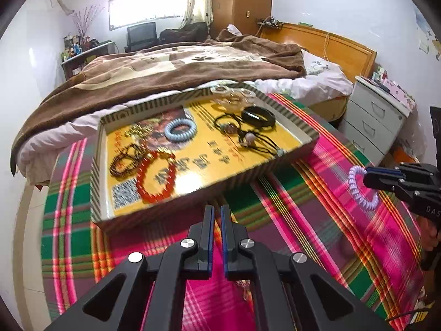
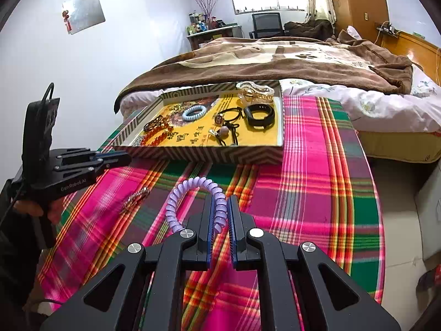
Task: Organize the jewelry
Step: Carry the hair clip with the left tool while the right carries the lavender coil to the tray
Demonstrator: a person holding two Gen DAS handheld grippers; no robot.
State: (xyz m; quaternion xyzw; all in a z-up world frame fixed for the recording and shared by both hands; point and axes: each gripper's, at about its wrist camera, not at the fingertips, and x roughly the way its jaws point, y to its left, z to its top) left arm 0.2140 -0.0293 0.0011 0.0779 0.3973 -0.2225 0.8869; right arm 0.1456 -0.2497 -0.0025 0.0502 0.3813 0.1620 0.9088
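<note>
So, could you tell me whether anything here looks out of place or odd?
One small piece does: a gold-toned chain item lies alone on the plaid cloth, outside the tray where the other jewelry sits. The purple coil hair tie is also outside it, but the right tool is gripping that one.

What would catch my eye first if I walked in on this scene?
Probably the bright pink and green plaid cloth over the table, with a yellow-bottomed tray of bracelets on it beside the bed. Next, the purple coil hair tie pinched in the right gripper, held above the cloth in front of the tray.
</note>
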